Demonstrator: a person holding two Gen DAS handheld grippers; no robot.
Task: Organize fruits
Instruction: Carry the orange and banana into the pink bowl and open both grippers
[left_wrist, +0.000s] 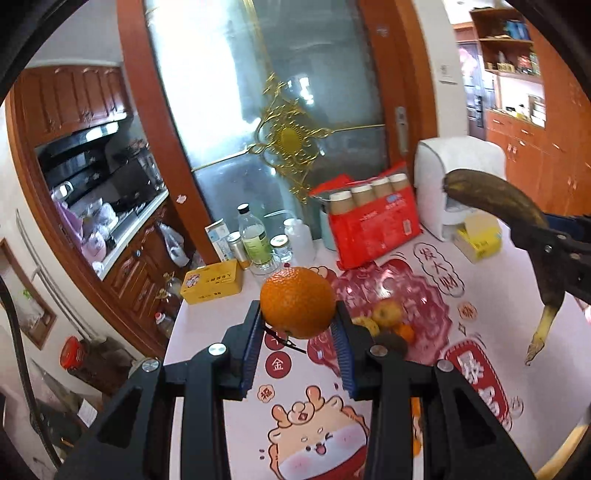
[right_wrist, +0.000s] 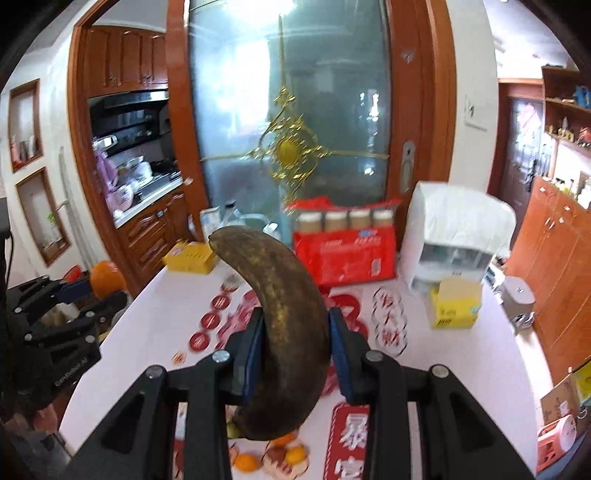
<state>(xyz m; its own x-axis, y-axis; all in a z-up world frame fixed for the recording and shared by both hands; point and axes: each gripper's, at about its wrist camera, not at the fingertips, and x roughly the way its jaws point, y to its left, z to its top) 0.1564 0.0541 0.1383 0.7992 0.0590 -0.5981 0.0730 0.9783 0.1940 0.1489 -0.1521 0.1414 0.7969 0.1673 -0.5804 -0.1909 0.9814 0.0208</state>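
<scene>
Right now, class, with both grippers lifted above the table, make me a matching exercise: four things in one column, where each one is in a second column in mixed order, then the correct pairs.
Things
1. orange
2. banana
3. yellow tin
4. apple

Places
A. on the table among the loose fruit
B. clamped in the right gripper
C. on the table near its far left edge
D. clamped in the left gripper

Pairs: 1-D, 2-B, 3-C, 4-A
</scene>
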